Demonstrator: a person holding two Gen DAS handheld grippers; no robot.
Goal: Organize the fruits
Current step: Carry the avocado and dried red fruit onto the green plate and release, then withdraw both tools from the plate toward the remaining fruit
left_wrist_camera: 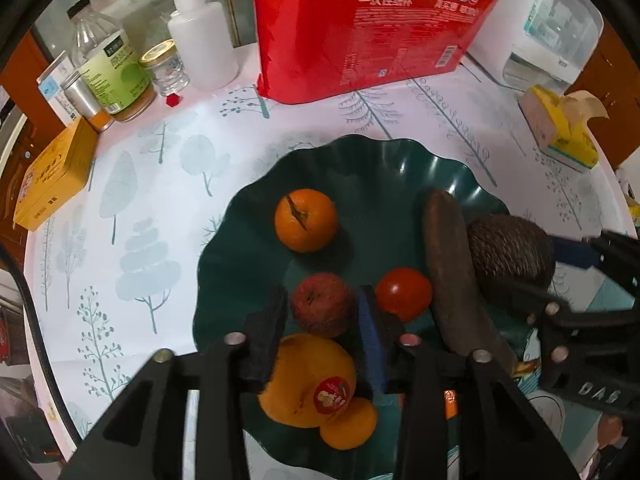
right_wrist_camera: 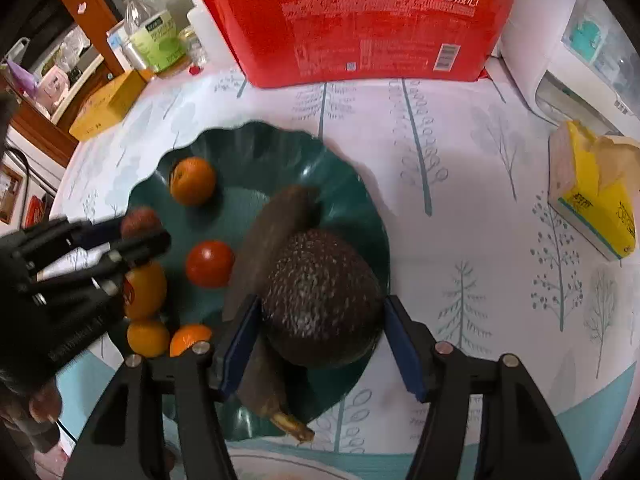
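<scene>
A dark green wavy plate (left_wrist_camera: 384, 168) (right_wrist_camera: 256, 148) holds a mandarin (left_wrist_camera: 306, 219) (right_wrist_camera: 193, 180), a tomato (left_wrist_camera: 404, 294) (right_wrist_camera: 209, 263), a brown-black banana (left_wrist_camera: 452, 276) (right_wrist_camera: 276, 224), a large orange with a sticker (left_wrist_camera: 308, 384) (right_wrist_camera: 146, 290) and a small orange (left_wrist_camera: 350, 424) (right_wrist_camera: 148, 338). My left gripper (left_wrist_camera: 322, 320) (right_wrist_camera: 136, 236) stands open around a small dark red fruit (left_wrist_camera: 322, 310) (right_wrist_camera: 138, 218). My right gripper (right_wrist_camera: 320, 340) (left_wrist_camera: 560, 272) stands open around a dark bumpy avocado (right_wrist_camera: 322, 300) (left_wrist_camera: 510, 256) that rests on the plate; the pads sit a little apart from it.
A red paper-cup pack (left_wrist_camera: 368, 28) (right_wrist_camera: 360, 24) stands behind the plate. Bottles and jars (left_wrist_camera: 116, 72) and a yellow box (left_wrist_camera: 56, 176) are at the back left. A yellow tissue pack (left_wrist_camera: 560, 128) (right_wrist_camera: 592, 188) and a white appliance (right_wrist_camera: 568, 40) are on the right.
</scene>
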